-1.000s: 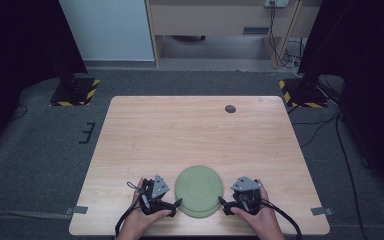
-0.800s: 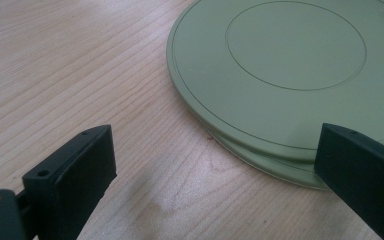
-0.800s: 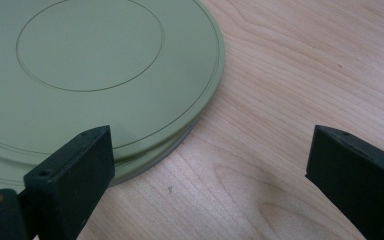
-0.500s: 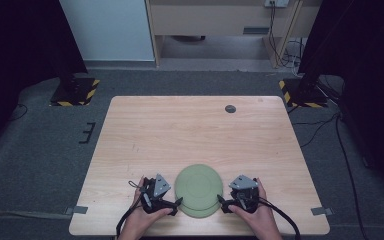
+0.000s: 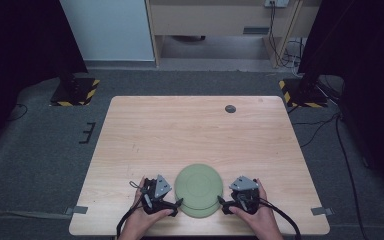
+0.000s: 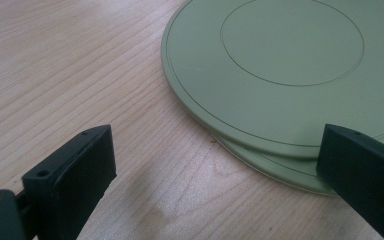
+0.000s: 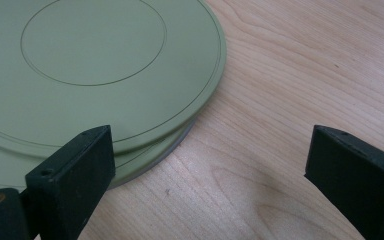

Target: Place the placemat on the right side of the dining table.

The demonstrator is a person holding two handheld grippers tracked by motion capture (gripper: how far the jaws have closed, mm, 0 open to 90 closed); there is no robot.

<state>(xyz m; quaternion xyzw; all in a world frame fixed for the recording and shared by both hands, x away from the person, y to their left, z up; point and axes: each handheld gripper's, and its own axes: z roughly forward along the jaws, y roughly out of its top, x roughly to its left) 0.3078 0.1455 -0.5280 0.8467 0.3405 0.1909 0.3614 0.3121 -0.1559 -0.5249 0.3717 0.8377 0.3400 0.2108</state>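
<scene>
Two pale green plates (image 5: 198, 189) were stacked upside down near the front edge of the desk (image 5: 180, 130), the upper one shifted slightly off the lower, so that a crescent of the lower rim was exposed on the near side. The stack was flanked by both grippers. The left gripper (image 5: 176, 203) was held with its jaws spread wide, nothing between them but bare wood, and the plates (image 6: 280, 75) were seen just ahead and towards its right jaw, whose tip overlapped the exposed lower rim (image 6: 280, 172). The right gripper (image 5: 221, 202) was likewise spread and empty, the plates (image 7: 95, 65) lying ahead and towards its left jaw.

Several risks could be judged from this. The rims were thin and lay almost flat on the wood — a jaw brought in level would probably slide over the edge rather than under it, and the stack could be pushed across the desk instead of being gripped. Because the plates were offset, one gripper might catch the upper rim and the other the lower; the plates could then be separated unevenly or tilted. A one-sided push might also drive the stack towards the near desk edge — close by.
</scene>
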